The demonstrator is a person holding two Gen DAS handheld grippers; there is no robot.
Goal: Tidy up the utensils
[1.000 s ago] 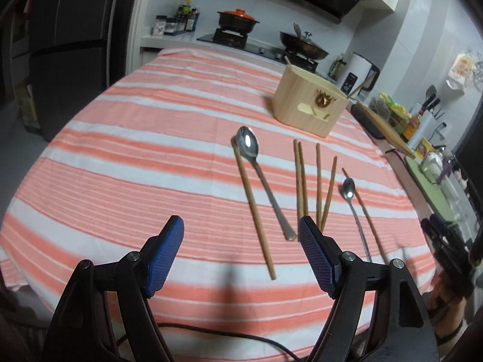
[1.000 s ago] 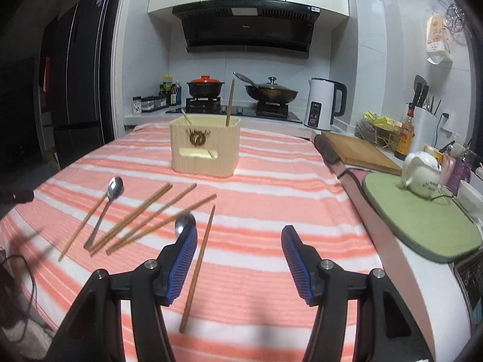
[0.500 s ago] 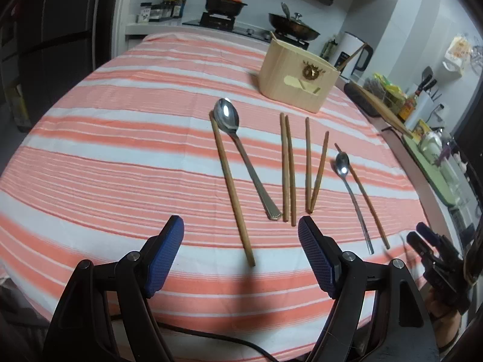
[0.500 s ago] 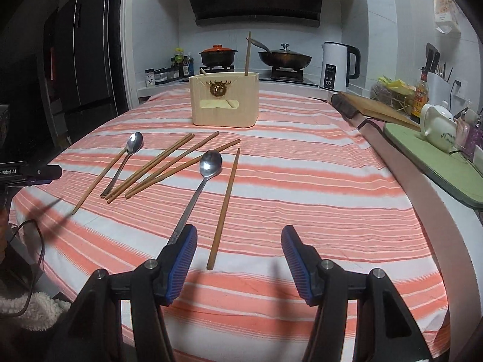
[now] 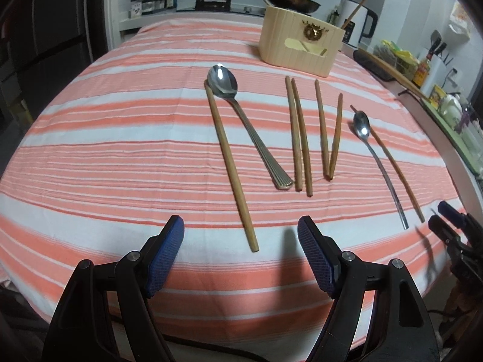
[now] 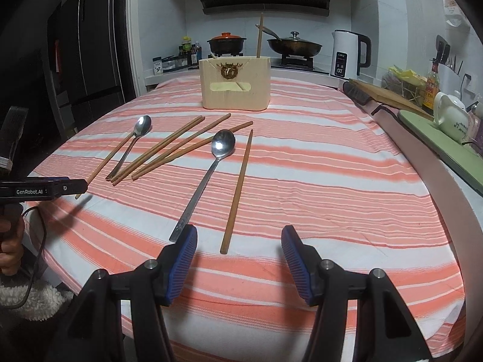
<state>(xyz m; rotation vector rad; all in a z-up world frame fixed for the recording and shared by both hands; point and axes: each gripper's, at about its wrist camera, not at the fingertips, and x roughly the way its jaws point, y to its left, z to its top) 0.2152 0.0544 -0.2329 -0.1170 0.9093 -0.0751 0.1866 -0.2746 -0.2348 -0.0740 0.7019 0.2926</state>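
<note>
On striped orange-white counter (image 5: 120,138): brown wooden chopsticks (image 5: 297,135) w/ steel spoons (image 5: 225,83); left tool (image 5: 240,252) & right tool (image 6: 239,249) both released, empty.

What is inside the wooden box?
One chopstick stands up out of the wooden box, and a small pale tip pokes out at its other side. The walls hide whatever lies lower down.
</note>
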